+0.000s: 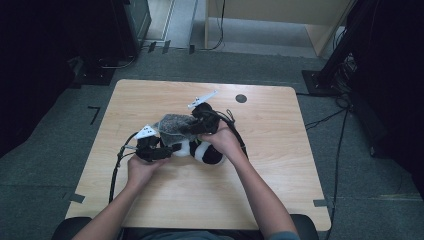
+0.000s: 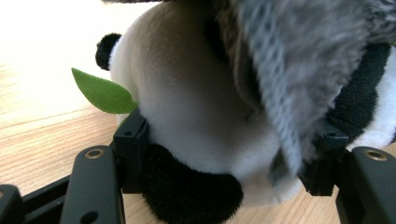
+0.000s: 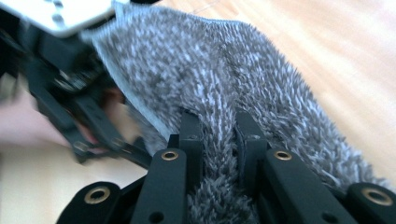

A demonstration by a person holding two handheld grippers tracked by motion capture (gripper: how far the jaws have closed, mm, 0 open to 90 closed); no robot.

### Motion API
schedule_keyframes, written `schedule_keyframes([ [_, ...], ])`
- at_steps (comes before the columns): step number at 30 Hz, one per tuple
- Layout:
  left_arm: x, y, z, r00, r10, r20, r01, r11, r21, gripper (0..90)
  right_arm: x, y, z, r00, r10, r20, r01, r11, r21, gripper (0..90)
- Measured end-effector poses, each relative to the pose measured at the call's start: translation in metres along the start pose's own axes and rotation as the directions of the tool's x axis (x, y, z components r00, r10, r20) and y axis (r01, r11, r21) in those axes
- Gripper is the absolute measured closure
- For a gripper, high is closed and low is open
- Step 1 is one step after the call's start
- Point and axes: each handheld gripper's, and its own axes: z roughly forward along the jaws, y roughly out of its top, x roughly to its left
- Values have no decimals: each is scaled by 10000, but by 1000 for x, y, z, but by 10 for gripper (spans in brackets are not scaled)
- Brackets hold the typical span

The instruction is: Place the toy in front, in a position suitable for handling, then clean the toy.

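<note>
Near the middle of the wooden table (image 1: 280, 165), the left gripper (image 1: 161, 152) has its jaws closed around the body of a plush panda (image 2: 187, 121), which lies on the table with a green felt leaf (image 2: 103, 93) at its side. Just beyond, the right gripper (image 3: 219, 140) pinches a fold of grey fuzzy cloth (image 3: 243, 84) draped partly over the toy. The panda looks half covered; wrapping seems unfinished. No writing is legible.
</note>
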Motion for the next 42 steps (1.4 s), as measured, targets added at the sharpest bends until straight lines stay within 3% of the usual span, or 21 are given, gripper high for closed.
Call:
schedule_keyframes([
  [2,-1,-1,0,9999,112,-30,-112,9999,14,341,0,-3,-1,9973,-692,255,694,9975,-96,780],
  [3,0,-1,0,9999,168,-25,-168,9999,32,342,-3,-4,-2,9973,-662,302,668,9976,-179,771],
  [4,0,-1,0,9999,163,-34,-163,9999,35,343,-8,-5,-4,9989,-180,426,191,9995,-254,771],
  [6,-1,-1,0,9998,191,-43,-191,9998,49,343,-11,-8,-7,9940,-272,1062,297,9993,-225,773],
  [8,-1,-2,0,9998,192,-33,-192,9998,6,342,-15,-9,-9,9876,-102,1569,114,9999,-69,778],
  [11,0,-2,0,9999,94,38,-93,9999,-48,337,-24,-13,-10,9835,330,1777,-321,9995,-82,779],
  [15,2,-4,-1,9999,60,149,-58,9999,-101,334,-30,-14,-12,9738,541,2208,-541,9985,-63,780],
  [23,2,-4,-1,9999,22,164,-19,9998,-189,334,-33,-14,-15,9748,1031,1977,-1002,9947,-249,781],
  [26,2,-3,-1,9999,36,141,-33,9998,-194,333,-30,-12,-22,9769,1272,1716,-1182,9911,-616,786],
  [32,2,-4,-1,9998,-118,179,123,9994,-326,328,-8,4,-45,9843,827,1561,-664,9921,-1068,789],
  [36,2,-4,-2,9997,-182,160,188,9992,-357,324,13,14,-41,9871,155,1592,-31,9969,-783,788],
  [39,-1,-3,-3,9999,-30,157,36,9993,-380,323,26,17,-23,9880,-282,1516,307,9994,-143,787],
  [42,-3,-3,-4,10000,57,69,-55,9993,-363,323,32,15,-5,9940,-308,1053,267,9988,405,788],
])
